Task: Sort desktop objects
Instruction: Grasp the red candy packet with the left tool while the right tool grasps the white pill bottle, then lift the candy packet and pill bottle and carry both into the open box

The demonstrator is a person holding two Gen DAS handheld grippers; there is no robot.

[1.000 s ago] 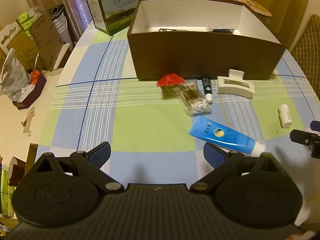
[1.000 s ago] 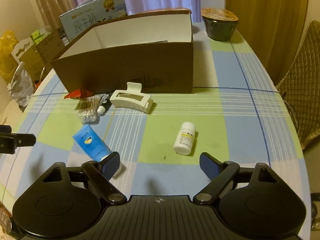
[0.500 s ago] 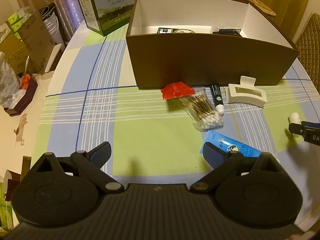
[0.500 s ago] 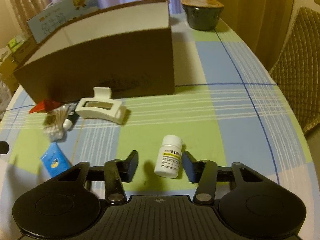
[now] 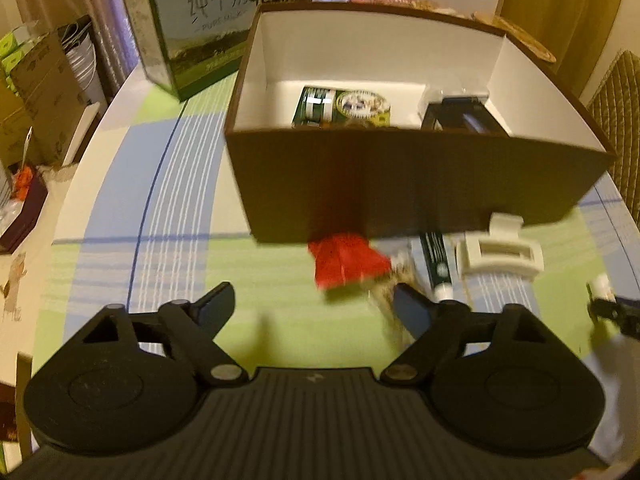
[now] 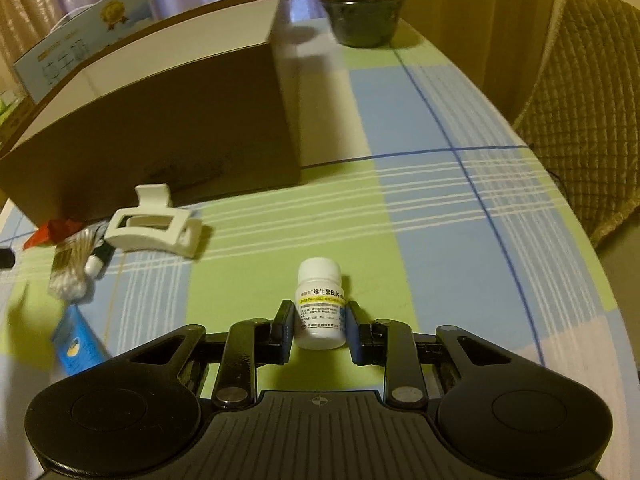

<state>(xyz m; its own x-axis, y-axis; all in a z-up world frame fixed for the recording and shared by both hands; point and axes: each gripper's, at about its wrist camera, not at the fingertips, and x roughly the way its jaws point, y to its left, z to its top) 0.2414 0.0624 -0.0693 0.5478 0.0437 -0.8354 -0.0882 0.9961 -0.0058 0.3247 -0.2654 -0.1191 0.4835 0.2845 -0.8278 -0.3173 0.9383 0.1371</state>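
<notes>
The right gripper [image 6: 320,330] is closing its jaws on a small white pill bottle [image 6: 320,312], which lies on the checked tablecloth [image 6: 440,220]; the pads appear to touch both of its sides. The step in hand seems to be the pick-up of this bottle. The next move probably calls for a firm hold, because the smooth round plastic can slip, then a lift over the wall of the brown cardboard box [image 6: 180,120]. The left gripper [image 5: 312,304] has its jaws apart and closing, with nothing between them, near a red paper piece [image 5: 348,264] and a bag of cotton swabs [image 5: 394,304].
</notes>
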